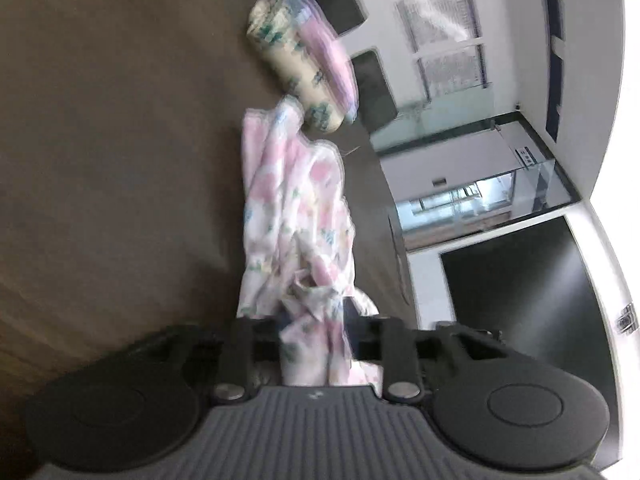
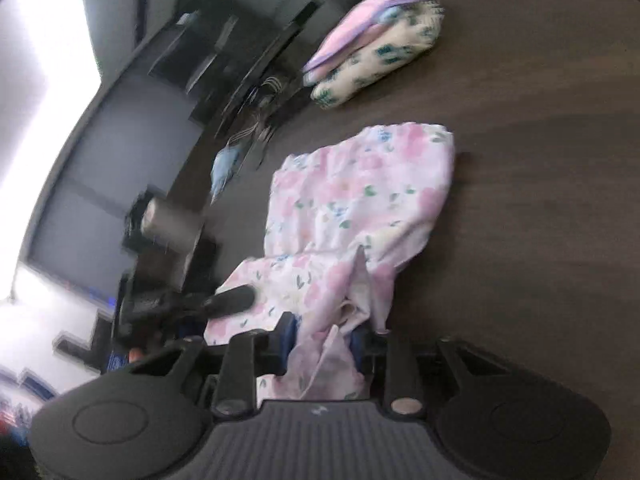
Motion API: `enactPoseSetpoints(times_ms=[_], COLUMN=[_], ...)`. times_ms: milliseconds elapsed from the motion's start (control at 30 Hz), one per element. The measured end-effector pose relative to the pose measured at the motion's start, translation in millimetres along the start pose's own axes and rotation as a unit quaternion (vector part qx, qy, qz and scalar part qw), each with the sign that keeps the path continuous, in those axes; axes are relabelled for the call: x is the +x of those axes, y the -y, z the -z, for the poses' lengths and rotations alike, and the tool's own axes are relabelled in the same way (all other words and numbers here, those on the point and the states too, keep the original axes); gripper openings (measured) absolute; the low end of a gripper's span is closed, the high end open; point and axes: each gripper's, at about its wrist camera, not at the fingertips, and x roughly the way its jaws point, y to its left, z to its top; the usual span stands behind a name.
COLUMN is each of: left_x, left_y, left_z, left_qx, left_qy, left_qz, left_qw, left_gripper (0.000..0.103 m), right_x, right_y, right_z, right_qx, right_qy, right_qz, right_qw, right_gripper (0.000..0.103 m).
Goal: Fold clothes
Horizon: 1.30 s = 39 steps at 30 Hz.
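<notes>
**Two grippers holding a floral garment over a dark table**

The left gripper (image 1: 314,320) is pinching a bunched edge of the pink floral garment (image 1: 296,208) between its jaws, which are closing on the cloth. From those jaws the garment is running straight ahead as a long, narrow, gathered strip, its long axis lying along the fingers and its far end pointing toward a folded stack of clothes (image 1: 308,64) lying beyond it on the brown table (image 1: 120,140).

In the right wrist view, the right gripper (image 2: 324,340) is likewise clamping a crumpled fold of the same garment (image 2: 360,200) between its jaws. Ahead of these jaws the cloth is spreading wider and flatter, slanting forward and a little to the right, with its far edge resting on the table (image 2: 540,200). The left gripper (image 2: 228,300) is showing just left of the right jaws, so both are gripping close together at the near end. The folded stack (image 2: 376,44) is lying well ahead, apart from the garment.

Judging by this, the coming move depends on the cloth stretching forward from both grips.
</notes>
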Motion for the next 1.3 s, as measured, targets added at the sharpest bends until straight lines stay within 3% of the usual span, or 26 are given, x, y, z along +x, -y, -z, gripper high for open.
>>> enactPoseSetpoints(times_ms=[33,67,133,200,267,300,333,367,400,433,467,533,600,667,700,767,800,833,1000,1133,1200,1233,1267,1300], left_x=[-10,-22,-47,-54,-57,-53,-43,-33,-23,-13,-6,-3,-16,-33,-38,-40,-36,-29,-5,0,2,1,1,0], left_y=[7,16,34,55,75,82,85,88,91,94,94,89,86,84,83,83,86,89,84,72,67,65,63,61], left_z=[2,6,18,43,71,80,83,86,88,91,90,84,87,94,97,102,103,104,100,93,90,89,88,85], left_qx=[0.018,0.046,0.13,0.233,0.332,0.36,0.366,0.372,0.378,0.384,0.37,0.323,0.298,0.283,0.281,0.292,0.299,0.303,0.287,0.264,0.249,0.236,0.225,0.212], left_qy=[0.021,0.044,0.09,0.118,0.142,0.144,0.135,0.125,0.116,0.106,0.098,0.099,0.13,0.174,0.188,0.191,0.182,0.173,0.132,0.118,0.111,0.109,0.108,0.102], left_qz=[-0.006,-0.014,-0.032,-0.06,-0.089,-0.106,-0.125,-0.145,-0.164,-0.183,-0.202,-0.224,-0.215,-0.198,-0.191,-0.181,-0.18,-0.182,-0.19,-0.177,-0.171,-0.168,-0.17,-0.167], left_qw=[0.9996,0.9979,0.9868,0.9635,0.9283,0.9155,0.9121,0.9082,0.9038,0.899,0.9013,0.9142,0.9209,0.9222,0.9214,0.9196,0.9193,0.9191,0.9294,0.9408,0.9468,0.9507,0.9534,0.9576], left_gripper=[0.082,0.085,0.083,0.079,0.077,0.076,0.066,0.046,0.037,0.026,0.025,0.025,0.031,0.07,0.079,0.084,0.084,0.084,0.084,0.081,0.068,0.056,0.036,0.026], right_x=[-1,-3,-14,-34,-45,-44,-44,-39,-31,-22,-11,12,24,26,16,-8,-20,-33,-28,-12,-6,-4,-3,-3], right_y=[-3,-9,-33,-59,-81,-90,-98,-106,-112,-117,-119,-114,-105,-98,-102,-109,-108,-107,-101,-95,-96,-96,-97,-97], right_z=[3,5,10,28,50,61,71,79,82,84,82,75,67,61,64,73,80,88,121,122,121,121,120,119], right_qx=[0.004,-0.003,-0.062,-0.152,-0.237,-0.272,-0.307,-0.334,-0.352,-0.363,-0.364,-0.35,-0.316,-0.282,-0.277,-0.267,-0.258,-0.248,-0.227,-0.212,-0.217,-0.218,-0.219,-0.22], right_qy=[0.007,0.014,0.035,0.103,0.168,0.19,0.212,0.222,0.218,0.207,0.19,0.156,0.141,0.142,0.161,0.201,0.216,0.231,0.21,0.206,0.207,0.207,0.207,0.207], right_qz=[0.012,0.028,0.082,0.135,0.181,0.193,0.205,0.212,0.213,0.216,0.218,0.239,0.251,0.25,0.239,0.214,0.205,0.196,0.209,0.219,0.212,0.208,0.204,0.2], right_qw=[1.0,0.999,0.994,0.974,0.94,0.923,0.905,0.891,0.885,0.882,0.885,0.892,0.904,0.915,0.917,0.918,0.919,0.92,0.928,0.93,0.93,0.931,0.931,0.932], right_gripper=[0.03,0.034,0.053,0.06,0.061,0.057,0.046,0.037,0.021,0.014,0.014,0.013,0.014,0.015,0.017,0.043,0.067,0.077,0.077,0.076,0.076,0.075,0.075,0.073])
